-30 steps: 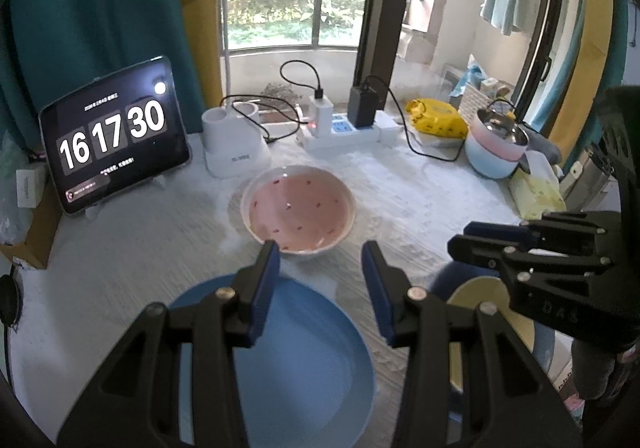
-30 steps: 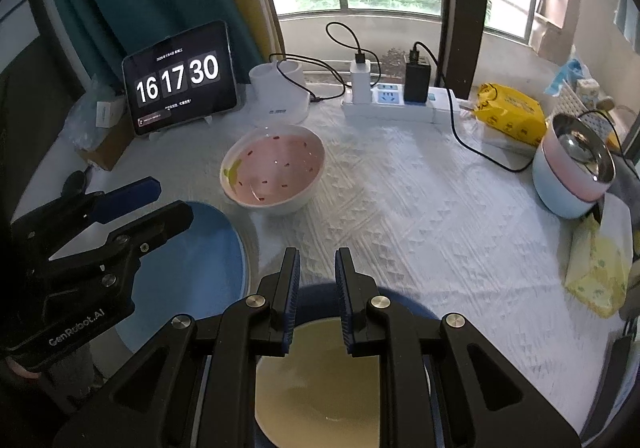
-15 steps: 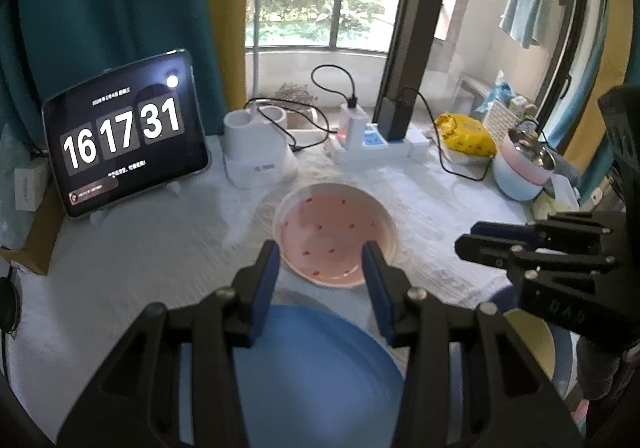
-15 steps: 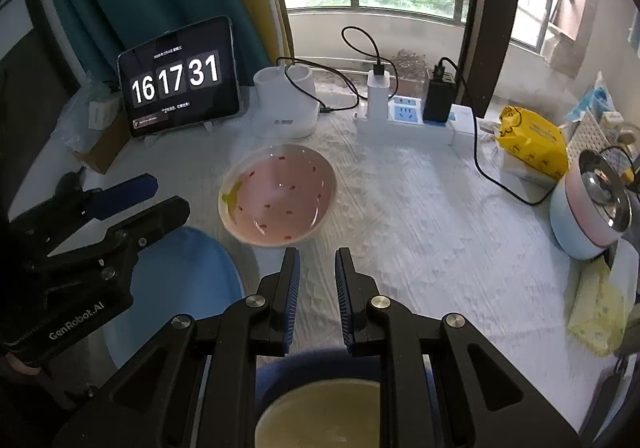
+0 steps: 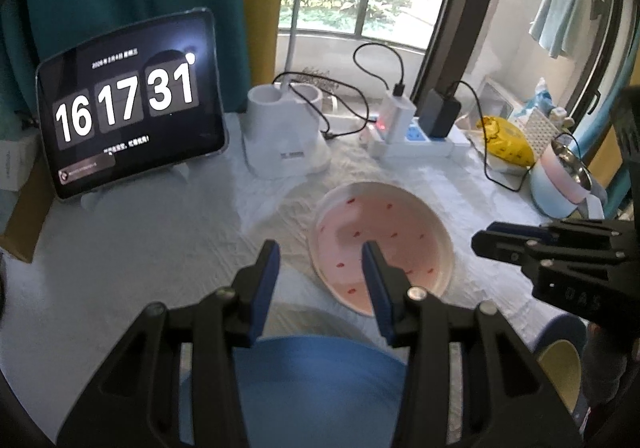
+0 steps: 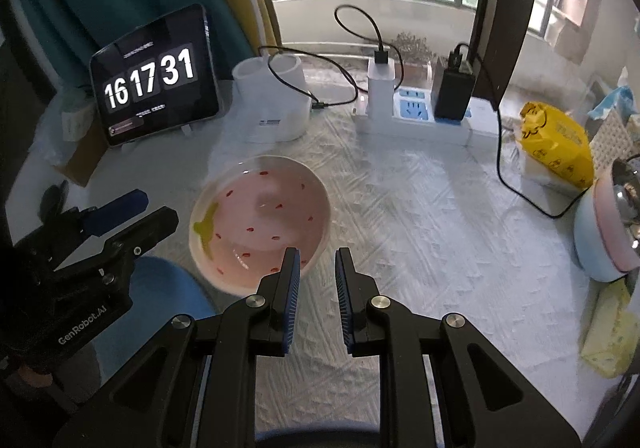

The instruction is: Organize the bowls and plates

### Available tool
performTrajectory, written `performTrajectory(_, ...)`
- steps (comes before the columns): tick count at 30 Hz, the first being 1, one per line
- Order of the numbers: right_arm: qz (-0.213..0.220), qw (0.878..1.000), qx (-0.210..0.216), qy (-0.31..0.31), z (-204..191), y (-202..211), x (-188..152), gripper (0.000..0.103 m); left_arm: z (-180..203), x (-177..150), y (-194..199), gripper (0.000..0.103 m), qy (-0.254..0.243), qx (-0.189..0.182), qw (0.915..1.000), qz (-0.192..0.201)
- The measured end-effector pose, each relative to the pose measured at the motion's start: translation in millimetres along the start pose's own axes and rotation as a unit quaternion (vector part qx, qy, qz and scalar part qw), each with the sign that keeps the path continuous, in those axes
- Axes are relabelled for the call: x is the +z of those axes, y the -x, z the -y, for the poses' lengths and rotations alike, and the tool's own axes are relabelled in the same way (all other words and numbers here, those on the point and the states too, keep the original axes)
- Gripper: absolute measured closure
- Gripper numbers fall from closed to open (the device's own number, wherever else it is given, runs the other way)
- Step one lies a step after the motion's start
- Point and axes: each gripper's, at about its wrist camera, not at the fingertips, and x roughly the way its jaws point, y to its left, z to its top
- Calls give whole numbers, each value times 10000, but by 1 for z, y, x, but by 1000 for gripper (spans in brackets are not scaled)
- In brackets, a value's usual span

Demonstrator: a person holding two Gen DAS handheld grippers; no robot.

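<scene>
A pink bowl with red specks, also in the right wrist view, sits mid-table on the white cloth. My left gripper hovers open over the bowl's near-left rim with nothing between its fingers. It also shows at the left of the right wrist view. My right gripper hangs just right of the bowl's near rim, its jaws a narrow gap apart and empty. A blue plate lies under the left gripper. A yellow bowl inside a dark blue one sits at the lower right, partly hidden.
A tablet clock stands at the back left, with a white holder beside it. A power strip with cables runs along the back. A yellow packet, a pink-and-blue pot and a tissue pack line the right edge.
Both grippers have moved forward and down towards the pink bowl. The blue plate and the yellow bowl have slid towards the bottom of the views. Jaw gaps look unchanged.
</scene>
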Motion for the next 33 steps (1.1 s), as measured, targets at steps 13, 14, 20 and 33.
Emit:
performTrajectory(13,-342,9986,174,-352,7,-40,12,83,-6,-1,-39,59,140,5,9990,-434)
performTrajectory(14,-357,9985,174,-369,8,-42,12,83,-5,-1,-40,59,131,9,9988,-469)
performTrajectory(20,-518,9973,214,-477,13,-58,10,83,1,-2,-49,59,29,68,9980,-624)
performTrajectory(33,-682,9954,427,-511,12,-70,10,83,5,-5,-65,60,2,36,9966,-819)
